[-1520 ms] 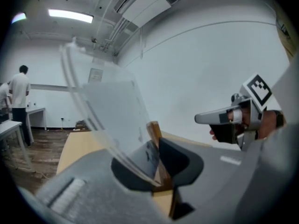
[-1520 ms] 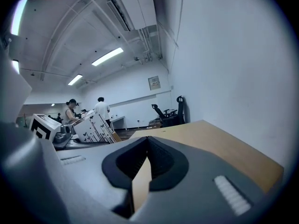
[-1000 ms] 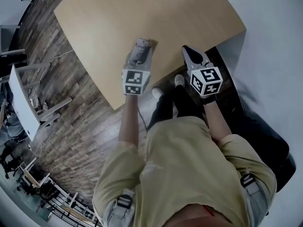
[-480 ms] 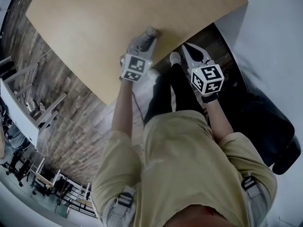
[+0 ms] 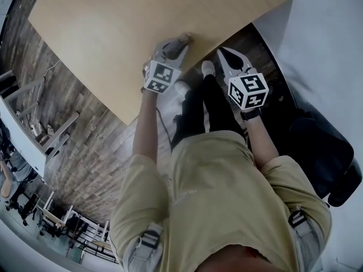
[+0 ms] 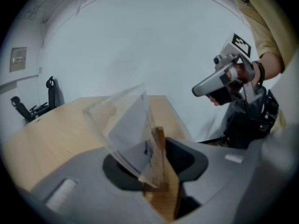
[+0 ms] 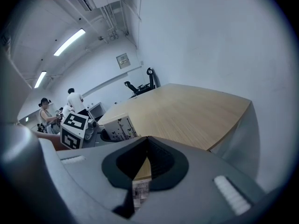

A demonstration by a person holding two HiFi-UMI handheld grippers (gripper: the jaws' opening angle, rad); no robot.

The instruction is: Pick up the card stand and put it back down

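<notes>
Clear card stand (image 6: pixel 124 125) sits tilted at the near edge of the table (image 5: pixel 142 16), between the just-opening, apparently slack jaws of the left gripper (image 6: pixel 159 146); likely light, stiff and slippery, best pinched low; right gripper (image 7: pixel 147 139) clenched, empty.

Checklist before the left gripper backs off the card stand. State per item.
1. Card stand between the left gripper jaws: ok. The jaws have just been opening.
2. Grip released: ok, it seems. A gap shows beside the stand.
3. Stand's base down on the table: cannot tell, the jaws hide it.
4. Stand well in from the table's edge: not ok, it is close to the near edge.
5. Right gripper out of the way: ok. It is shut, empty and off the table.
</notes>
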